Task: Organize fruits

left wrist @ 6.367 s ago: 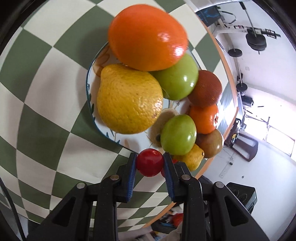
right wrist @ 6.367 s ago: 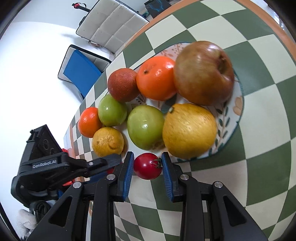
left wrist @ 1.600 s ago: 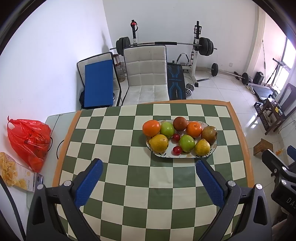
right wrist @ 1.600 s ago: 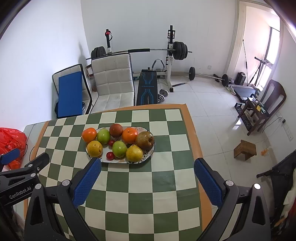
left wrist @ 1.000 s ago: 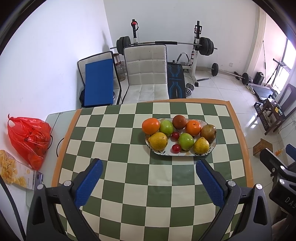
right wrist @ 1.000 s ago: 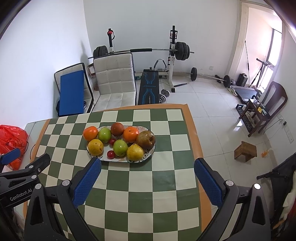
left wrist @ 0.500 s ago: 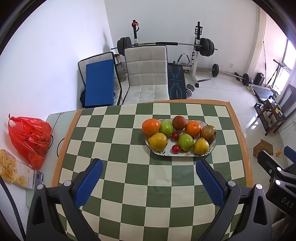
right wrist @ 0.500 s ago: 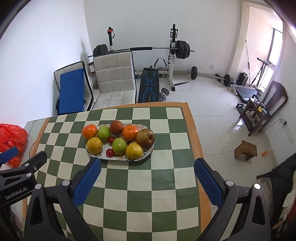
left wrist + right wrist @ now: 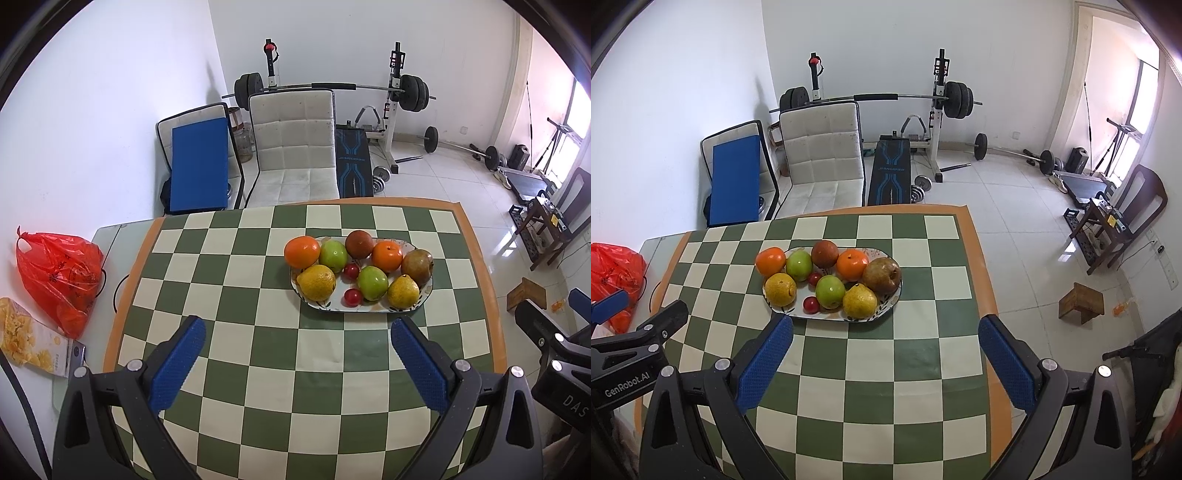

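An oval patterned plate (image 9: 424,293) (image 9: 895,295) sits on the green-and-cream checkered table and holds several fruits: oranges, green apples, yellow pears, a brown pear and two small red tomatoes (image 9: 352,297) (image 9: 811,304). My left gripper (image 9: 295,332) is wide open and empty, held high above the table's near side. My right gripper (image 9: 885,328) is wide open and empty, also high and back from the plate. Each gripper's body shows at the edge of the other's view.
A red plastic bag (image 9: 59,273) and a snack box (image 9: 33,343) lie left of the table. A white chair (image 9: 295,147), a blue-padded chair (image 9: 199,166) and a barbell rack (image 9: 332,88) stand beyond the far edge. A small wooden stool (image 9: 1080,301) stands on the floor at right.
Both grippers earlier each held a red tomato at the plate; they now stand open and far back. Over the last second the view has shifted only slightly.
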{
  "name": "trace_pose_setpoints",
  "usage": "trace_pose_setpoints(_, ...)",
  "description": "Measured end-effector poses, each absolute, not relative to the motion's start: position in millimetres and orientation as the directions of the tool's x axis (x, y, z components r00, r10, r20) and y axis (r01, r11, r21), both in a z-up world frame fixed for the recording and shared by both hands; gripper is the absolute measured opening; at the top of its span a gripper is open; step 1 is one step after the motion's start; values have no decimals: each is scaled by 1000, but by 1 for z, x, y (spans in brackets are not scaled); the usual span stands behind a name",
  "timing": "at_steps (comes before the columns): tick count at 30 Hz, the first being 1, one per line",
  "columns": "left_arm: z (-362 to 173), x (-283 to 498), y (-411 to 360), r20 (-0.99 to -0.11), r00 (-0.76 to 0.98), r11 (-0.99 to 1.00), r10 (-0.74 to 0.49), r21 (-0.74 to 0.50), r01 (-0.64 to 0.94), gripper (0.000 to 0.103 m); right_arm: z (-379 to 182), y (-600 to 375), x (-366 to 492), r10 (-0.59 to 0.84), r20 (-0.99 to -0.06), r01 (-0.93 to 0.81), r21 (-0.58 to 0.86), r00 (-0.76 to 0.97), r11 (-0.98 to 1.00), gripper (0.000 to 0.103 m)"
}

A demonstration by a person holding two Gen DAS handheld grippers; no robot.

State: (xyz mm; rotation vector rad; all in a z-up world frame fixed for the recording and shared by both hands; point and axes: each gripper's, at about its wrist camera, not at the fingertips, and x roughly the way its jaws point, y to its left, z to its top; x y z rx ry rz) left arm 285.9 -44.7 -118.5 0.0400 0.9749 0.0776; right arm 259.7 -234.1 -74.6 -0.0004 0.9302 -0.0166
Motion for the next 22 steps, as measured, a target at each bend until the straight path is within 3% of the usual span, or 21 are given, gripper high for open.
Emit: trace_pose_setpoints(22, -117, 291, -47, -822, 563, 996, 87, 71, -50, 103, -72, -233, 265, -10, -802, 11, -4, 598, 1000, 102)
